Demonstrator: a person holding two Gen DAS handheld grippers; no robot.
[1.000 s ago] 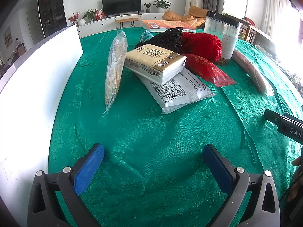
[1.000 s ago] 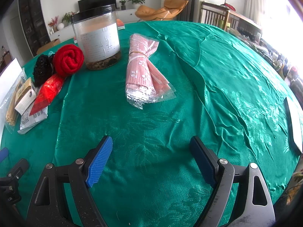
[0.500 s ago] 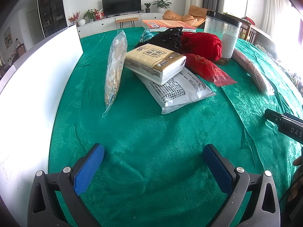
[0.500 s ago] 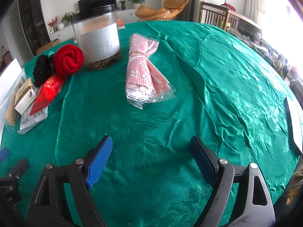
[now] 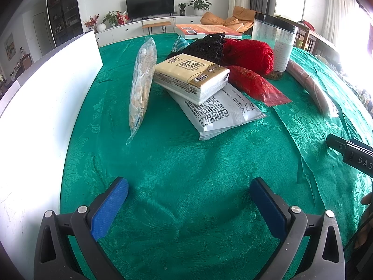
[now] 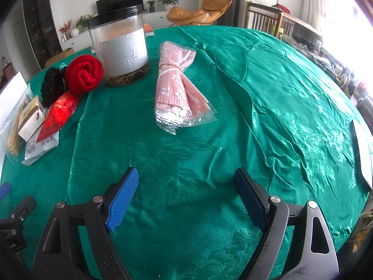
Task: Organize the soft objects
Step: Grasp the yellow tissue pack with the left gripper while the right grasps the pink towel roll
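A pile lies ahead of my left gripper [image 5: 188,198], which is open and empty over the green cloth. In the pile a tissue pack [image 5: 191,75] rests on a grey printed pouch [image 5: 221,114], with a red packet [image 5: 256,84], red yarn [image 5: 249,54] and a black knitted piece [image 5: 207,46] behind. A clear bag of sticks [image 5: 142,81] lies to its left. My right gripper [image 6: 186,198] is open too, short of a pink bundle in clear wrap [image 6: 177,93]. The red yarn [image 6: 84,73] and the tissue pack [image 6: 31,116] sit far left there.
A white board [image 5: 46,116] stands along the left edge of the table. A tall clear jar with a black lid [image 6: 121,51] stands behind the pink bundle. Books [image 5: 205,30] lie at the far side. A flat white item [image 6: 362,151] sits at the right edge.
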